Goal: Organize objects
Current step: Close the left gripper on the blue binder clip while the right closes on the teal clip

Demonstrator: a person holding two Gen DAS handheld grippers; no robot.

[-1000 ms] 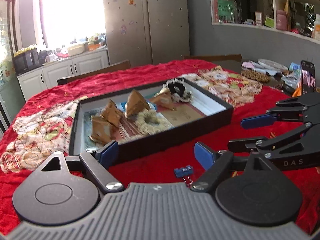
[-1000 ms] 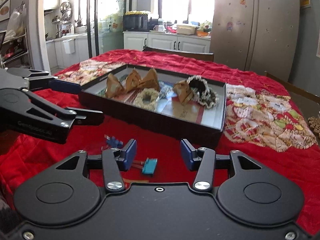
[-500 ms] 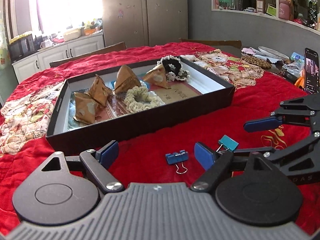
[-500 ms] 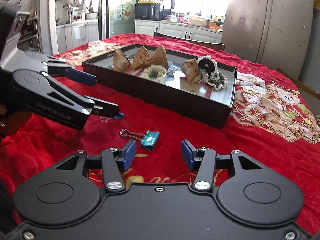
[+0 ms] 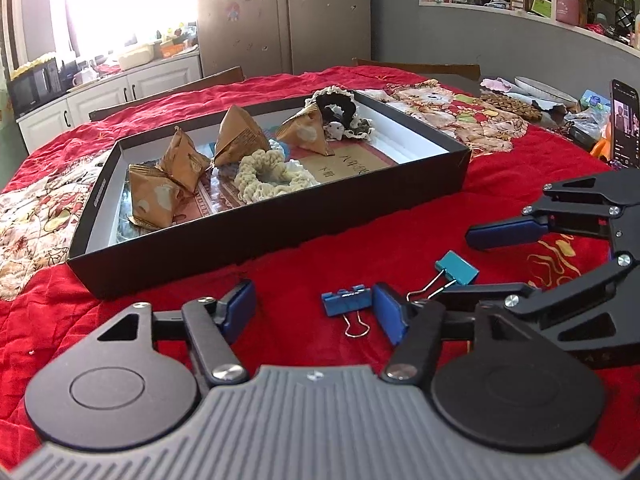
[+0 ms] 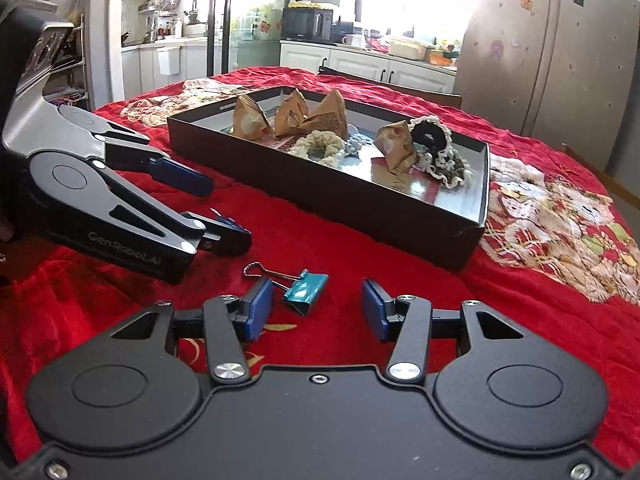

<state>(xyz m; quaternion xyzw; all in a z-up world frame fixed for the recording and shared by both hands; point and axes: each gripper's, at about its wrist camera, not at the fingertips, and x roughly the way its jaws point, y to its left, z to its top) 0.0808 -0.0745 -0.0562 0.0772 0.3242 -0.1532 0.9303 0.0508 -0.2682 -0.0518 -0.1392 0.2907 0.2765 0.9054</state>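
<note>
the shallow black cardboard box [image 5: 280,236] already holds brown paper pyramid packets [image 5: 240,136] and scrunchies, but the dark blue binder clip [image 5: 346,300] and teal binder clip [image 6: 306,287] lie on red cloth before it, left gripper [image 5: 316,312] and right gripper [image 6: 318,310] both spread, empty.

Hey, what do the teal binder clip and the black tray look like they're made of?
Teal binder clip: probably painted sheet metal, given its glossy folded body and shiny bare wire handles. Black tray: likely cardboard, matte, with thin straight walls and a white inner face.
</note>
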